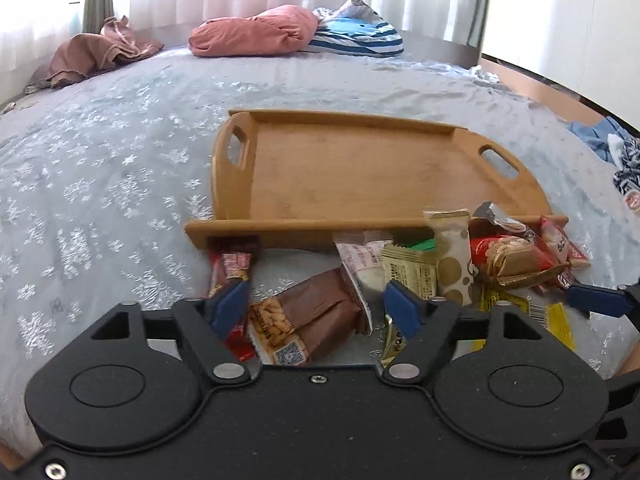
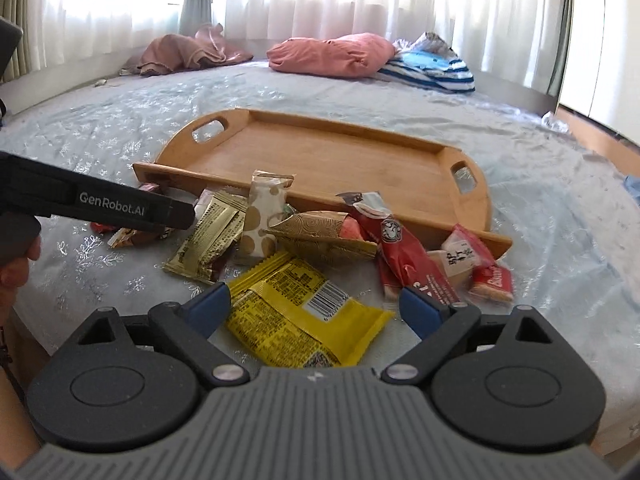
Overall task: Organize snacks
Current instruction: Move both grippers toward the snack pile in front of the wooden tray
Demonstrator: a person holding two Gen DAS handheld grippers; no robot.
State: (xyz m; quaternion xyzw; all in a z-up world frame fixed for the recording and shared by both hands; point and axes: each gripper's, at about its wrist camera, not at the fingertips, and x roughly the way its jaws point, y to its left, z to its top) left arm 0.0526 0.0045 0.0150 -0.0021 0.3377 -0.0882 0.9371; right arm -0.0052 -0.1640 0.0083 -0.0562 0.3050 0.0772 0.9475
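A wooden tray (image 1: 360, 168) (image 2: 340, 160) with two handle holes lies bare on the bed. Along its near rim sit several loose snack packets. My left gripper (image 1: 316, 306) is open over a brown peanut packet (image 1: 316, 316), which lies between the blue fingertips (image 1: 230, 306); a red bar (image 1: 228, 268) lies under the left one. My right gripper (image 2: 316, 304) is open around a yellow packet (image 2: 304, 312) that lies flat on the cover. Beyond it are a gold packet (image 2: 208, 236), a white gold-dotted packet (image 2: 260, 224) and a red packet (image 2: 404, 252). The left gripper's black body (image 2: 112, 204) reaches in from the left.
The grey snowflake bed cover (image 1: 100, 184) spreads all around. A pink pillow (image 2: 332, 54), a brown cloth (image 2: 188, 52) and a striped blanket (image 2: 432, 68) lie at the far side by the curtains. The wooden bed frame (image 2: 592, 136) runs along the right. Blue fabric (image 1: 604, 140) lies at the right edge.
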